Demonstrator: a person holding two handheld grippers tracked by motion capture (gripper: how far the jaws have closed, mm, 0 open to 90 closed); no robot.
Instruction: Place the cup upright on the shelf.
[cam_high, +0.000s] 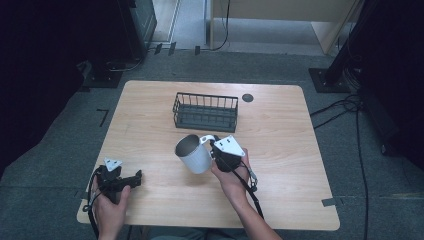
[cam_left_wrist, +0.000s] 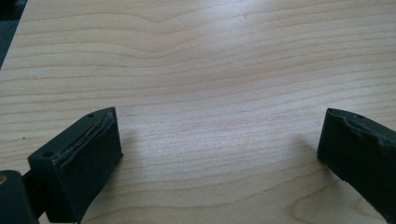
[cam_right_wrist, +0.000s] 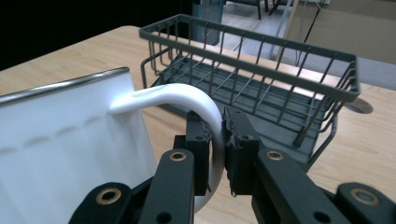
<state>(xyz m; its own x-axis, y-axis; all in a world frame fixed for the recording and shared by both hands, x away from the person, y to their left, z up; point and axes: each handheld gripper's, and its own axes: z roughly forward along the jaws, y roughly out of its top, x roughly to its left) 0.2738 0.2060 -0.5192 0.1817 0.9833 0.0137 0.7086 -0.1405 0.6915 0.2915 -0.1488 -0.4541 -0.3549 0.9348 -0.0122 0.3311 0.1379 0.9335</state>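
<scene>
A white mug (cam_high: 193, 152) with a metal rim is held tilted above the middle of the table, its mouth facing up and left. My right gripper (cam_high: 216, 146) is shut on the mug's curved white handle (cam_right_wrist: 196, 100), which passes between the two black pads (cam_right_wrist: 198, 144). The mug's body (cam_right_wrist: 65, 144) sits at the left of the right gripper view. My left gripper (cam_high: 132, 179) rests low at the table's front left, its jaws wide apart over bare wood (cam_left_wrist: 219, 130) with nothing between them.
A dark wire basket (cam_high: 205, 111) stands at the back middle of the wooden table (cam_high: 280, 150), just beyond the mug; its rim (cam_right_wrist: 261, 49) is close ahead in the right gripper view. A round grommet (cam_high: 247, 97) lies at the basket's right.
</scene>
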